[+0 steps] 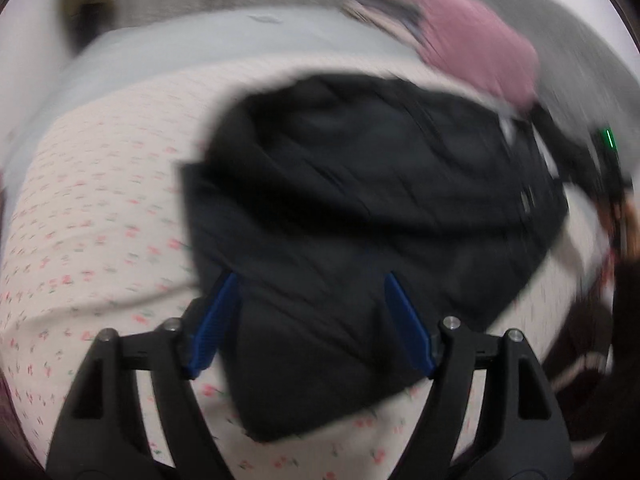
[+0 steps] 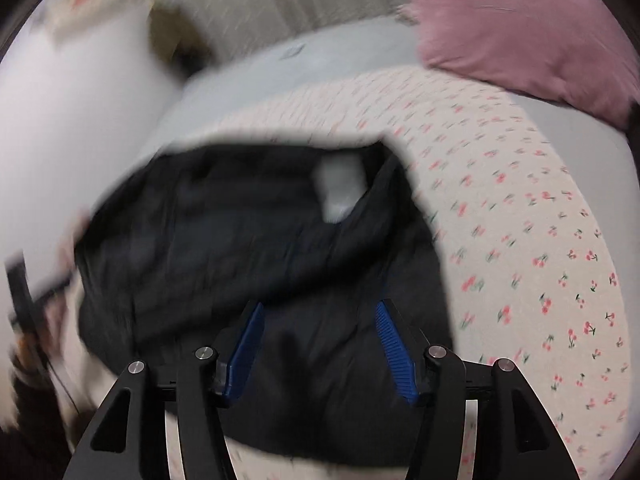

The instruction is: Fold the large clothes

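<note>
While spread across the cherry-print bedcover (image 1: 100, 208), black garment (image 1: 372, 200) lying in a bunched, partly folded heap, a pale label (image 2: 340, 188) showing near its far edge in the right wrist view. Left gripper (image 1: 310, 320) poised over the garment's near corner, jaws apart, blue pads (image 1: 216, 324) flanking cloth without pressing it; probably so placed to let the fold settle. Right gripper (image 2: 320, 350) likewise above the near hem, jaws apart, nothing clamped. In the left wrist view, garment edges blurred, the lower corner reaching toward 6 o'clock; open bedcover from 7 to 10 o'clock, ample room for sliding or turning the bundle. Pink pillow (image 1: 472, 36) at 1 o'clock, just beyond the garment's far edge, limiting room there. Grey sheet (image 1: 240, 40) at 12 o'clock.
</note>
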Motion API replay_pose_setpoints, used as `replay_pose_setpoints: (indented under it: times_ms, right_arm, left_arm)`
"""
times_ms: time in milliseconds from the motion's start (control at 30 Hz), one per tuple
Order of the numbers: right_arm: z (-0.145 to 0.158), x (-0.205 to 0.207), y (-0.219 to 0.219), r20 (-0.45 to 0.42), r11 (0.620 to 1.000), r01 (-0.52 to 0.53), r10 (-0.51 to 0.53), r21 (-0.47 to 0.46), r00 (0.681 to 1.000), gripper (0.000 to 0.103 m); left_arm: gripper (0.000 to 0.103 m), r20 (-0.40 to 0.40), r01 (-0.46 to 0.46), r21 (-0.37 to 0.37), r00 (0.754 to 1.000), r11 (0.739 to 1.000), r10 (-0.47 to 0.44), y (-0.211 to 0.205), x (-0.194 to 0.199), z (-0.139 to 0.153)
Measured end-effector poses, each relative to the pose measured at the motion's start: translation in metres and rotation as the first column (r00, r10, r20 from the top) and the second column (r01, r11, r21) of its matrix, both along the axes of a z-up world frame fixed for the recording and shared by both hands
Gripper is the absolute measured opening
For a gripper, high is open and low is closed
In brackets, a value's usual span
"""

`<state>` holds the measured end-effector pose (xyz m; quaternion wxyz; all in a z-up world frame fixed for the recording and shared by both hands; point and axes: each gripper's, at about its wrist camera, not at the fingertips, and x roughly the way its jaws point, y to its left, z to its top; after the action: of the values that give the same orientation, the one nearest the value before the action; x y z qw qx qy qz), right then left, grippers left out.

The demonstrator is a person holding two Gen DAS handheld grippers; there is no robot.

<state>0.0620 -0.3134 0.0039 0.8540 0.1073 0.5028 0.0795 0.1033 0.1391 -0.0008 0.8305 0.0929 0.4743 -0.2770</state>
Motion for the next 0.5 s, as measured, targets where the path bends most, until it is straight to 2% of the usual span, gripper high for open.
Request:
replay_pose_setpoints:
  times_ms: [100,167,233,300,400,467,500]
  right_arm:
    - [-0.013,0.009,0.034,-0.041,0.993,-0.088,0.085,-0.078,0.996,0.059]
    - [-0.017,0.025,0.052,-0.052,0.985,-0.105,0.099,-0.133,0.994,0.061]
    - [-0.016,0.045,0.062,-0.055,0.985,-0.113,0.107,-0.131,0.993,0.061]
    - [-0.012,0.071,0.068,-0.049,0.986,-0.131,0.126,-0.107,0.991,0.061]
    - [-0.004,0.108,0.063,-0.022,0.992,-0.108,0.107,-0.066,0.994,0.061]
    - [0.002,0.127,0.053,0.009,0.998,-0.057,0.057,-0.042,0.998,0.060]
    - [0.006,0.133,0.045,0.022,1.000,-0.014,0.015,-0.014,1.000,0.060]
  left_arm:
    - [0.076,-0.021,0.119,0.078,0.993,0.990,-0.118,-0.038,-0.003,-0.019]
    - [0.076,-0.012,0.169,0.106,0.986,0.980,-0.168,-0.061,0.002,-0.023]
    - [0.076,-0.006,0.203,0.098,0.979,0.974,-0.203,-0.079,0.010,-0.021]
    - [0.076,0.005,0.212,0.050,0.977,0.976,-0.213,-0.092,0.029,-0.015]
    - [0.076,0.041,0.146,-0.008,0.989,0.989,-0.145,-0.094,0.061,-0.005]
    - [0.076,0.056,0.018,-0.058,0.998,0.998,-0.015,-0.081,0.095,0.000]
    - [0.076,0.051,-0.059,-0.086,0.997,0.995,0.064,-0.069,0.113,0.000]
